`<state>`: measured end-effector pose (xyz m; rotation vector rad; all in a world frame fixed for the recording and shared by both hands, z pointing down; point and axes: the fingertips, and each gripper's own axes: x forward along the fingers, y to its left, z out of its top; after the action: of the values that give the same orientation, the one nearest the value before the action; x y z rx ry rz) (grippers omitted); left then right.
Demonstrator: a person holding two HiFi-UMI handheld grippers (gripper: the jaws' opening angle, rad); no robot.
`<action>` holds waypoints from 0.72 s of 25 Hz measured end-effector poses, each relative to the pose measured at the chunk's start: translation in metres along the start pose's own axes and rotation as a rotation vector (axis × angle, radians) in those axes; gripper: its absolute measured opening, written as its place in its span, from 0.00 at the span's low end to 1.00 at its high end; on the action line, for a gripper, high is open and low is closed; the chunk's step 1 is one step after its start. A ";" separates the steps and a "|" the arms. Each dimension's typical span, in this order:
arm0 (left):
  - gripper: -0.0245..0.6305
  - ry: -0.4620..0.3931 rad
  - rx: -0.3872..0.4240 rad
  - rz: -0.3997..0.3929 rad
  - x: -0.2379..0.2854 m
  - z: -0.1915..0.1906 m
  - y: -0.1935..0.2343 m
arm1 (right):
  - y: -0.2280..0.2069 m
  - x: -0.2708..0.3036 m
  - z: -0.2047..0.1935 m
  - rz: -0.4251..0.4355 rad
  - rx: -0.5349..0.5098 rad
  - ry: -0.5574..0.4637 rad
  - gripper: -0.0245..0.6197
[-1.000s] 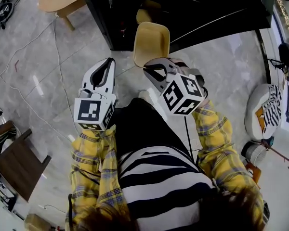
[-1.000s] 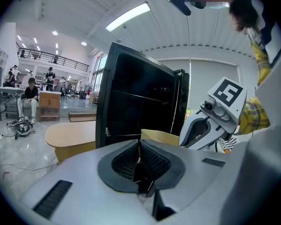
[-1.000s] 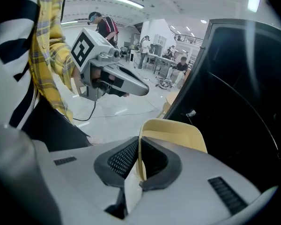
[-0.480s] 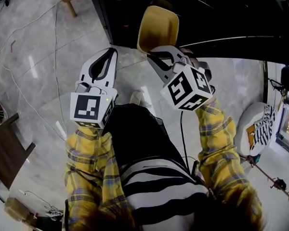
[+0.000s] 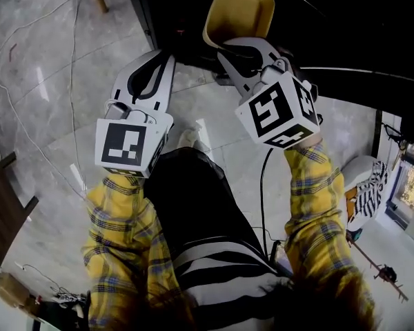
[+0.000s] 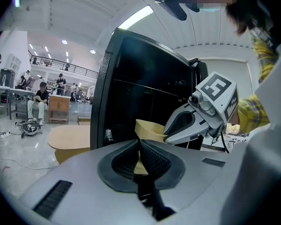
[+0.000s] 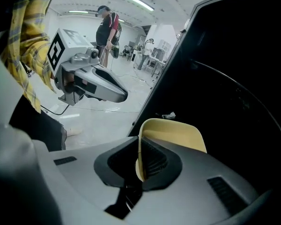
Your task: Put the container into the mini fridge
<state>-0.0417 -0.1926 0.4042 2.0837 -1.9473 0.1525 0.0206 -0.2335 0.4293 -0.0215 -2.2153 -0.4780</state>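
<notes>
Container (image 5: 238, 9) is held at the dark front of the mini fridge (image 5: 345, 33), its rim clamped by the right tool (image 7: 139, 161); the left tool (image 6: 139, 146) is seen closed and empty alongside. A level, slow push inward is called for, since a one-edge grip may let it tip. The fridge is seen as a large, glossy black box, the container as a smooth, pale yellow tub with rounded corners, the pads (image 7: 154, 161) as ribbed black rubber.

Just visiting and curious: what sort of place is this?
Probably a big open workshop or lab hall: loose cables on the polished floor, people at worktables in the background, and long strip lights overhead.
</notes>
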 end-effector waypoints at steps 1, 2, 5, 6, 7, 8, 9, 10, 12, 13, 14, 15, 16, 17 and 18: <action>0.07 -0.005 -0.002 0.002 0.003 0.000 0.001 | -0.004 0.002 0.000 -0.008 -0.005 -0.001 0.10; 0.07 -0.009 -0.004 0.003 0.005 0.001 0.001 | -0.009 0.005 0.000 -0.018 -0.010 -0.001 0.10; 0.07 -0.016 -0.009 0.006 0.013 -0.001 0.003 | -0.022 0.015 -0.002 -0.051 -0.028 -0.001 0.10; 0.07 -0.016 -0.011 0.008 0.016 -0.002 0.003 | -0.026 0.018 -0.004 -0.060 -0.032 -0.001 0.10; 0.07 -0.016 -0.013 0.010 0.018 -0.002 0.004 | -0.030 0.022 -0.005 -0.069 -0.032 0.001 0.10; 0.07 -0.018 -0.011 0.012 0.021 -0.003 0.005 | -0.034 0.025 -0.007 -0.077 -0.030 0.002 0.10; 0.07 -0.020 -0.008 0.014 0.024 -0.004 0.007 | -0.038 0.028 -0.009 -0.085 -0.027 0.005 0.10; 0.07 -0.021 -0.007 0.017 0.027 -0.004 0.008 | -0.042 0.031 -0.011 -0.093 -0.025 0.006 0.10; 0.07 -0.026 -0.013 0.023 0.033 -0.005 0.011 | -0.050 0.035 -0.013 -0.112 -0.025 0.007 0.10; 0.07 -0.029 -0.017 0.025 0.036 -0.006 0.012 | -0.055 0.036 -0.014 -0.123 -0.025 0.007 0.10; 0.07 -0.032 -0.021 0.026 0.038 -0.006 0.013 | -0.060 0.036 -0.014 -0.134 -0.025 0.006 0.10; 0.07 -0.034 -0.025 0.027 0.041 -0.006 0.014 | -0.064 0.037 -0.013 -0.143 -0.022 0.005 0.10; 0.07 -0.037 -0.029 0.028 0.044 -0.006 0.015 | -0.068 0.039 -0.013 -0.150 -0.017 0.004 0.10; 0.07 -0.039 -0.033 0.029 0.046 -0.006 0.016 | -0.071 0.041 -0.014 -0.157 -0.012 0.003 0.10; 0.07 -0.041 -0.036 0.032 0.048 -0.006 0.017 | -0.074 0.043 -0.014 -0.163 -0.008 0.004 0.10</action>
<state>-0.0537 -0.2375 0.4250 2.0497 -1.9922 0.0811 -0.0092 -0.3134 0.4455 0.1565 -2.2215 -0.5754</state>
